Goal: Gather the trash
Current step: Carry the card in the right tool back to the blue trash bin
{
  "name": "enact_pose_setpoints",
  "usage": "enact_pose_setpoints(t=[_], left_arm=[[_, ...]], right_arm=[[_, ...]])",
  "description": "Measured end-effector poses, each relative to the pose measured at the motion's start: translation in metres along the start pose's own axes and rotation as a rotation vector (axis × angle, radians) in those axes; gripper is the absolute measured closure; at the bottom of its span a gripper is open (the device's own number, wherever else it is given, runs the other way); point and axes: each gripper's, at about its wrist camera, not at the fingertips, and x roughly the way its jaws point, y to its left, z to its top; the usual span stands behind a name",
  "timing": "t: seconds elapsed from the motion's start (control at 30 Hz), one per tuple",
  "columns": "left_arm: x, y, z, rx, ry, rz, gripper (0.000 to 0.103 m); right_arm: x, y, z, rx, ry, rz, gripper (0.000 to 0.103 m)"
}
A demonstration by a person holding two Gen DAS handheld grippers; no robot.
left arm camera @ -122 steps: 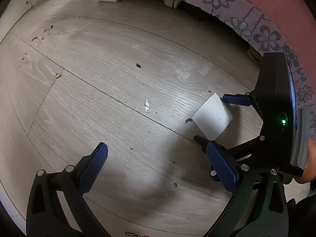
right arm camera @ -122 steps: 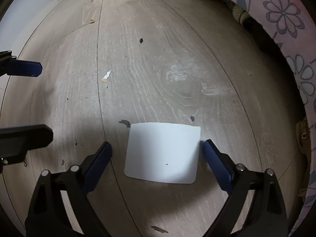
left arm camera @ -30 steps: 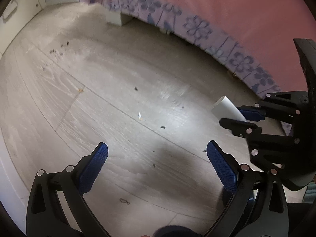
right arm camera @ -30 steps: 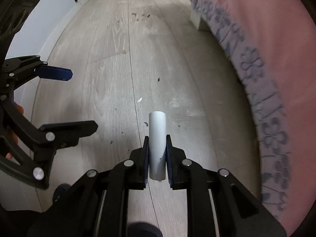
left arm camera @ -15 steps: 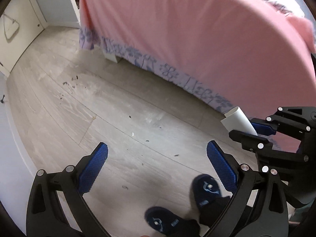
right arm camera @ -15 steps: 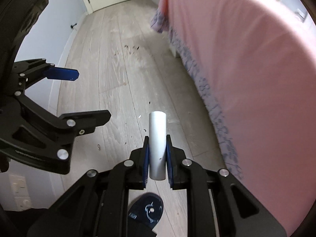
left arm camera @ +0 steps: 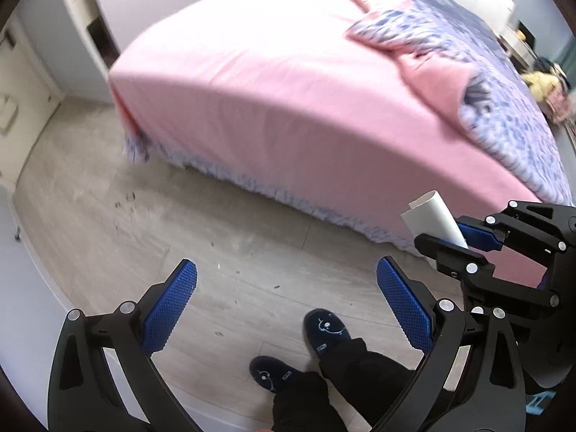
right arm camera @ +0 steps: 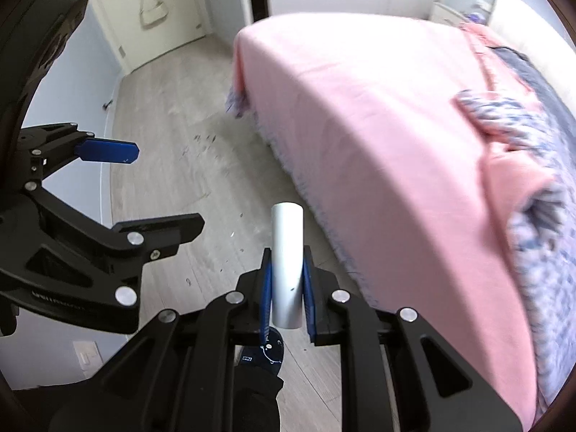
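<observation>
While a curled white sheet of paper (right arm camera: 287, 262) is clamped between the jaws of the right gripper (right arm camera: 287, 280), high above the wooden floor (left arm camera: 223, 237), the left gripper (left arm camera: 288, 306) is held beside it with its jaws spread wide and nothing between them. A pink bed (left arm camera: 288, 100) is seen alongside, and dark slippers (left arm camera: 325, 327) are worn below

Pink bed (left arm camera: 288, 100), wood floor (left arm camera: 223, 223), dk-blue slippers (left arm camera: 325, 327), door (right arm camera: 151, 10)

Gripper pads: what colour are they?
Blue, clearest in the left wrist view on the left gripper pads.
</observation>
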Motion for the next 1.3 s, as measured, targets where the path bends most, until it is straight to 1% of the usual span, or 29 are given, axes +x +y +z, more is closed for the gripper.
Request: enact_pose_setpoints(t=[0.17,0.2,0.3,0.43,0.57,0.67,0.73,0.83,0.93,1.0,1.1,1.13,1.17,1.2,1.3], left_arm=[[-0.057,-0.038,0.037,0.102,-0.063,0.022,0.006],[-0.068,-0.043,0.043,0.117,-0.08,0.016,0.006],[-0.092,-0.069,0.059,0.179,-0.117,-0.007,0.006],[-0.112,-0.108,0.071,0.262,-0.152,-0.053,0.006],[-0.129,-0.148,0.079,0.366,-0.183,-0.114,0.006],[-0.138,-0.178,0.082,0.462,-0.191,-0.18,0.006],[-0.142,-0.203,0.082,0.545,-0.183,-0.244,0.006],[-0.148,-0.233,0.075,0.658,-0.174,-0.327,0.006],[-0.154,-0.275,0.062,0.798,-0.169,-0.413,0.006],[-0.159,-0.306,0.047,0.904,-0.17,-0.459,0.006],[-0.167,-0.351,0.022,1.015,-0.179,-0.519,0.006],[-0.169,-0.364,0.014,1.042,-0.179,-0.533,0.006],[-0.172,-0.386,0.001,1.078,-0.178,-0.555,0.006],[-0.174,-0.399,-0.006,1.096,-0.176,-0.564,0.006],[-0.184,-0.455,-0.038,1.153,-0.163,-0.613,0.006]], right_arm=[[-0.061,-0.025,0.006,0.044,-0.06,-0.036,0.087],[-0.061,-0.025,0.006,0.044,-0.06,-0.036,0.087],[-0.091,-0.039,0.004,0.077,-0.099,-0.064,0.087],[-0.125,-0.058,-0.002,0.148,-0.143,-0.127,0.087],[-0.156,-0.08,-0.02,0.292,-0.167,-0.215,0.087],[-0.177,-0.09,-0.041,0.422,-0.18,-0.297,0.087],[-0.191,-0.095,-0.057,0.501,-0.181,-0.36,0.087],[-0.215,-0.095,-0.089,0.668,-0.186,-0.466,0.087],[-0.243,-0.09,-0.124,0.806,-0.195,-0.578,0.087],[-0.26,-0.088,-0.148,0.899,-0.205,-0.646,0.087],[-0.287,-0.082,-0.189,1.031,-0.218,-0.745,0.087],[-0.298,-0.08,-0.205,1.08,-0.224,-0.777,0.087],[-0.307,-0.079,-0.222,1.124,-0.228,-0.806,0.087],[-0.315,-0.078,-0.236,1.156,-0.23,-0.83,0.087],[-0.341,-0.076,-0.287,1.256,-0.235,-0.908,0.087]])
